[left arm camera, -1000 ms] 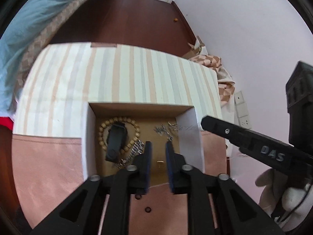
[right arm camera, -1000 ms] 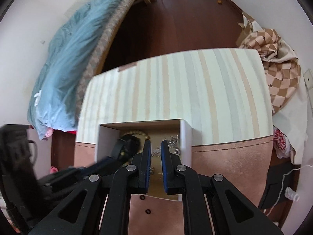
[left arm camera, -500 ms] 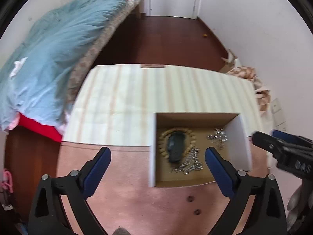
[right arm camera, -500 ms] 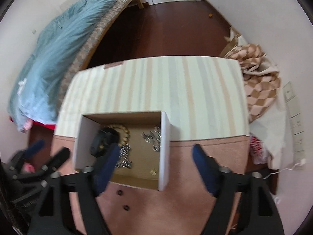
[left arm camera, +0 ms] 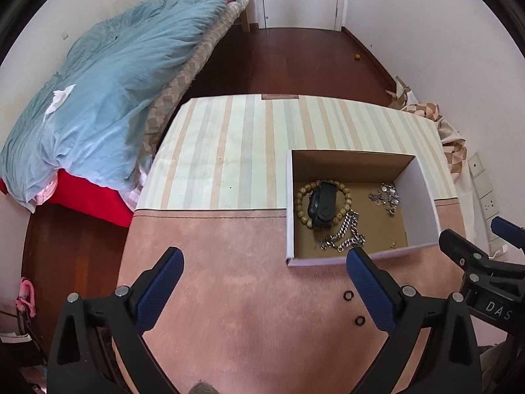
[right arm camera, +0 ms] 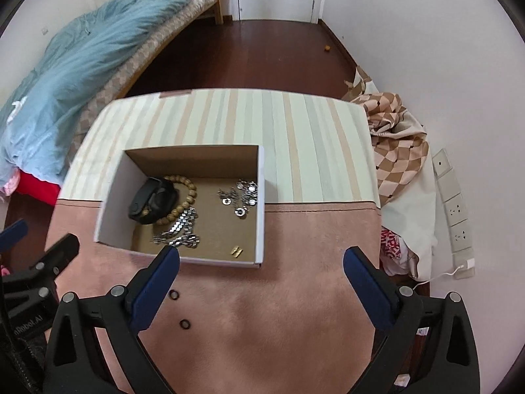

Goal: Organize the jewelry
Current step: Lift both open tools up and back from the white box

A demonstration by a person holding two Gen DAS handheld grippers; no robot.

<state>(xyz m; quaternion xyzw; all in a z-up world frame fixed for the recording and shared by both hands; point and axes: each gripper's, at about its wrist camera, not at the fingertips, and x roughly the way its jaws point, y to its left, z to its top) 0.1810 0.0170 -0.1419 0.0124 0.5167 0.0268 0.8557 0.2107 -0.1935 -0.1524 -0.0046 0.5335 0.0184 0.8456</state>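
Observation:
An open white cardboard box (left arm camera: 423, 193) (right arm camera: 111, 193) stands on the cloth-covered table. Inside lie a wooden bead bracelet (left arm camera: 300, 205) (right arm camera: 188, 190), a black smart band (left arm camera: 323, 205) (right arm camera: 151, 203), a silver chain (left arm camera: 346, 236) (right arm camera: 178, 229), small silver pieces (left arm camera: 385, 197) (right arm camera: 242, 197) and a small gold piece (right arm camera: 236, 251). Two dark rings (left arm camera: 347, 295) (right arm camera: 174, 294) lie on the pink cloth in front of the box. My left gripper (left arm camera: 262, 287) is open and empty, held back above the cloth. My right gripper (right arm camera: 262, 284) is open and empty, right of the box.
The table (left arm camera: 229, 151) has a striped far half and a pink near half. A bed with a blue quilt (left arm camera: 98, 82) is to the left. Checked fabric (right arm camera: 397, 138) and wall sockets (right arm camera: 456, 210) lie to the right. Dark wooden floor (right arm camera: 249, 55) lies beyond.
Both grippers were shut over the box a second ago. They have opened wide and pulled back and up, away from the box, empty.

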